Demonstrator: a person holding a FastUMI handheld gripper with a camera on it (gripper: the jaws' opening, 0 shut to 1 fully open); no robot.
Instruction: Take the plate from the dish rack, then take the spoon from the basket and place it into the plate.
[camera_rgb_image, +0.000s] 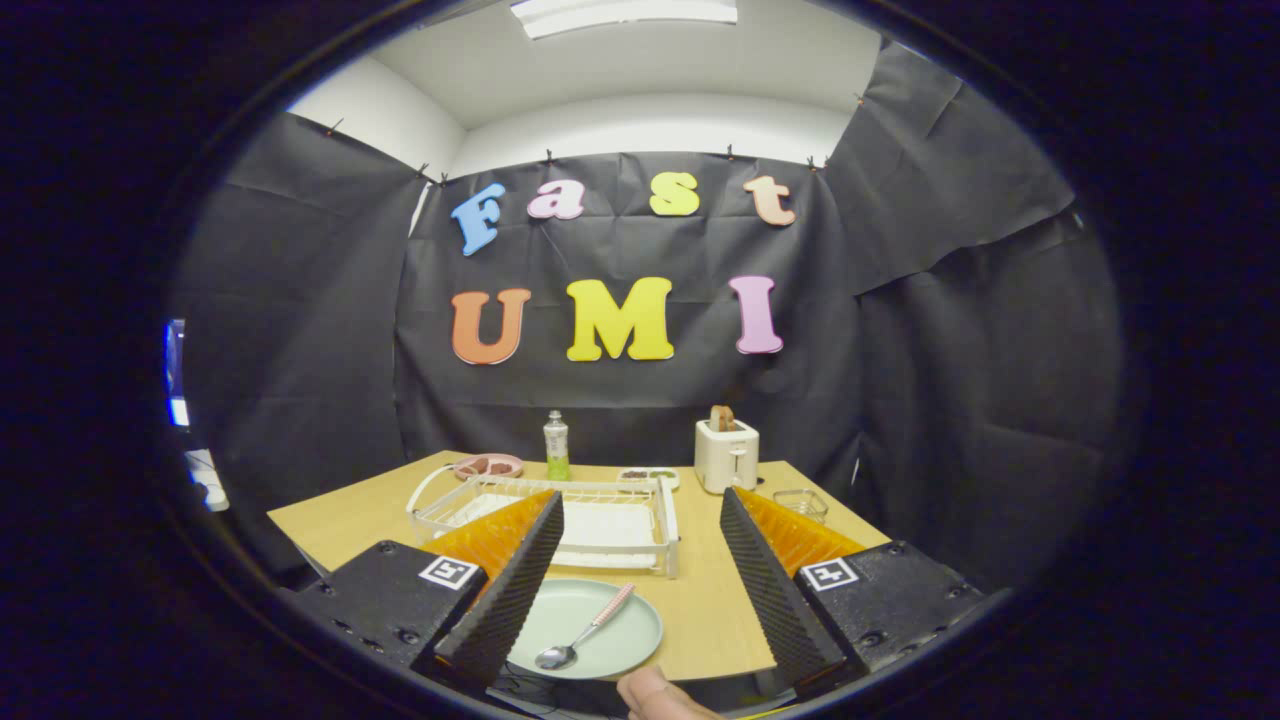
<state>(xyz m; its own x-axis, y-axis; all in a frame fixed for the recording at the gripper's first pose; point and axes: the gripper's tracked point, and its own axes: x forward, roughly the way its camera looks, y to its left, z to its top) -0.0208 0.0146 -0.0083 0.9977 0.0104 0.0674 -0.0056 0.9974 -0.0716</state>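
gripper (640, 530) jaws spread wide, nothing between them; fingertip of a hand (660, 697) (person's) shows just below.

Wooden table (715, 610), plate (620, 640), dish rack (600, 520), toaster (726, 455)

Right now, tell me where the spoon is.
The spoon lies in the green plate on the table's near edge, between the open gripper's fingers, just in front of the white dish rack.

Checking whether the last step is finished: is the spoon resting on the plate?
Touching. In the gripper view the spoon lies across the plate, bowl and handle both on its surface, between the open gripper fingers, which hold nothing.
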